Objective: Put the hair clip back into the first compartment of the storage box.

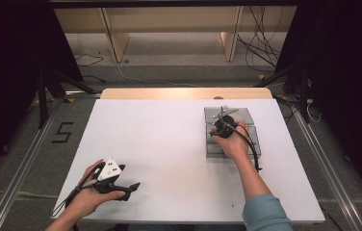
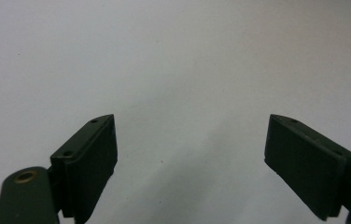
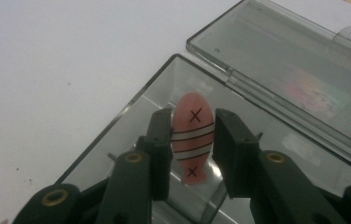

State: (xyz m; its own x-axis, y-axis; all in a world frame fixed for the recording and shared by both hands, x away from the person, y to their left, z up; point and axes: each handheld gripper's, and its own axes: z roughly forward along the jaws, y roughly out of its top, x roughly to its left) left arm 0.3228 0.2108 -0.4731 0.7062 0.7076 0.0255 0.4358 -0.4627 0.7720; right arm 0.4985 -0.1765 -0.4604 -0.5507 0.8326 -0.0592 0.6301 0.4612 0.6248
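- Clamped between the right gripper [image 3: 192, 140] black jaws at lower centre of the right gripper view: a small pink fish-shaped lure with white bands and black crosses [image 3: 193, 137].
- Held just over the base of an open clear plastic hinged case [image 3: 117, 135]; lid lying flat at upper right.
- Judged: not yet set down and released; closing left.
- Left gripper [image 2: 190, 154]: jaws wide apart, empty, over a white table [image 2: 173, 56].

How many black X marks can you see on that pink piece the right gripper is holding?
2. On the pink piece between the right gripper fingers, one X sits near its top end and one near its bottom, with stripes between. The far side is hidden, so there may be more.
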